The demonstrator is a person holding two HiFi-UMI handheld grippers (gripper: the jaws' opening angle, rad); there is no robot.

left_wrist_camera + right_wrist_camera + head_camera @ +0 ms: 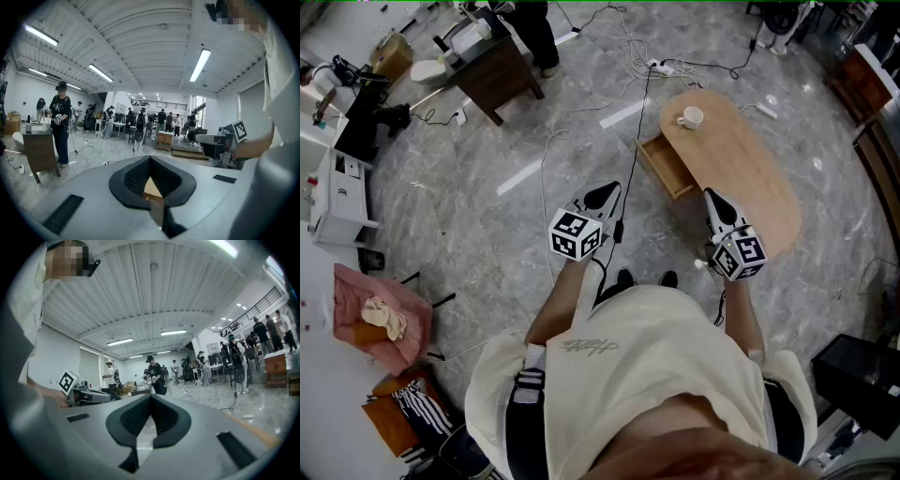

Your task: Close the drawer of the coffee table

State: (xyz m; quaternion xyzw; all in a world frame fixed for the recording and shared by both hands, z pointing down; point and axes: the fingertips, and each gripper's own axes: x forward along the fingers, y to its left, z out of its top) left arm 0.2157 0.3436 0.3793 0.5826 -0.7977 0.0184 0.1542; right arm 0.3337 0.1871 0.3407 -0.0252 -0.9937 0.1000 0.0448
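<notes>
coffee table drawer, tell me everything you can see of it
The drawer is a shallow box of light wood with darker brown side walls. It is pulled well out from the long side of the oval coffee table, the side to the person's left, and sits just under the tabletop. From the head view nothing shows inside it. Nothing touches it: the left claw, shut, hangs short of it.
</notes>
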